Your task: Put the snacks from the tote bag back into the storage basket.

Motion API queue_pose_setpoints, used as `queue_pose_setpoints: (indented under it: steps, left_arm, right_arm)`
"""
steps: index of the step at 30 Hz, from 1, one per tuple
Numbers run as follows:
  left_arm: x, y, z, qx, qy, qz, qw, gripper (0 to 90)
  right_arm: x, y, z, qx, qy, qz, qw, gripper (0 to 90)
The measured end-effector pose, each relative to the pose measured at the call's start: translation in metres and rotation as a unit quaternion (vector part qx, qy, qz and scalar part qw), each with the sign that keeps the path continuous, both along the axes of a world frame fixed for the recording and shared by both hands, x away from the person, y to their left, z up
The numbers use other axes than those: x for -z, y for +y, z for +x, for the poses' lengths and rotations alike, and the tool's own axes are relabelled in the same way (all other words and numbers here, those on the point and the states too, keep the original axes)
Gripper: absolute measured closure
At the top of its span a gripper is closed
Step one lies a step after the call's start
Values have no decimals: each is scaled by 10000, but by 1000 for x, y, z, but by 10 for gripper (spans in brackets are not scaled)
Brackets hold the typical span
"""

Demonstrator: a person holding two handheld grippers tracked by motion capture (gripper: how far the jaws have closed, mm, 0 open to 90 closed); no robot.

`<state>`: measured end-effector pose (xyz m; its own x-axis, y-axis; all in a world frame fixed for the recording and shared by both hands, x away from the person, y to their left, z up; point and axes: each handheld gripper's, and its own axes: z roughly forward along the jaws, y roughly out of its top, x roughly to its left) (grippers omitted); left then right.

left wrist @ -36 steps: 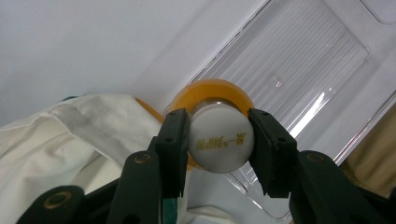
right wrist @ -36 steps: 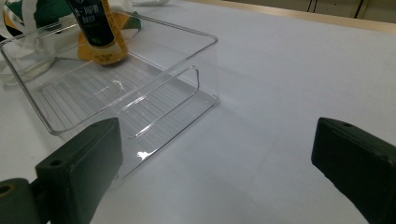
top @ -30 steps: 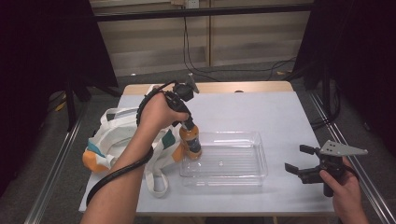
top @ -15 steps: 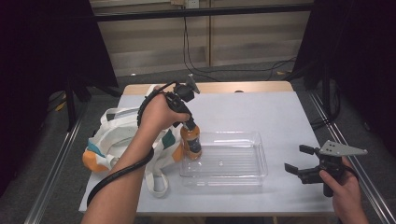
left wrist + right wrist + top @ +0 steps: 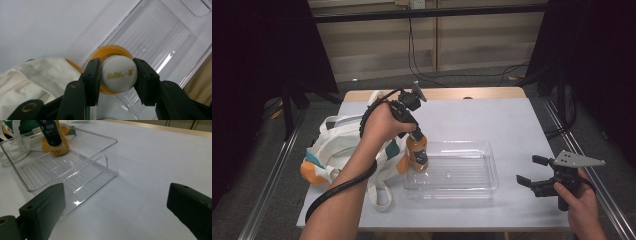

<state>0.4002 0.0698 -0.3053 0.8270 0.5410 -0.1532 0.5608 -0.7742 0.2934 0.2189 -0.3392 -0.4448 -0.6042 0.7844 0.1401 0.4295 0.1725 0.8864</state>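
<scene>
An orange drink bottle (image 5: 416, 151) with a white cap (image 5: 119, 73) stands upright in the left end of a clear plastic tray (image 5: 472, 185). My left gripper (image 5: 414, 131) points down from above and is shut on the cap, one black jaw on each side of it. In the right gripper view the bottle (image 5: 53, 137) rests on the tray's ribbed floor (image 5: 45, 172). My right gripper (image 5: 529, 170) is held near the table's right front edge, open, nothing between its jaws, aimed at the tray.
A white cloth bag (image 5: 337, 145) with orange and teal parts lies left of the tray, touching its left side. The white table (image 5: 512, 125) stretches behind and right of the tray. Metal rails run along both table sides.
</scene>
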Motion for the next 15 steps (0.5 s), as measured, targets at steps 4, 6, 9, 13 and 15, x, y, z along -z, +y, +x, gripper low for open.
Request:
queue_pose_setpoints:
  steps: [4,6,9,13,15]
  left_arm:
    - [0,1,-1,22,-7,-22,10000,582]
    - [1,1,-2,7,-40,-46,10000,580]
    - [1,1,-2,20,-42,-51,10000,565]
    - [2,2,-3,-11,-60,-111,9999,552]
    - [1,2,-3,-13,-78,-134,9999,543]
  right_arm:
    - [0,1,0,-4,3,7,10000,18]
    - [0,1,0,-7,-1,12,10000,18]
    - [0,0,0,1,9,-7,10000,18]
    - [0,0,0,1,-16,-5,10000,18]
    - [0,0,0,3,-1,2,10000,18]
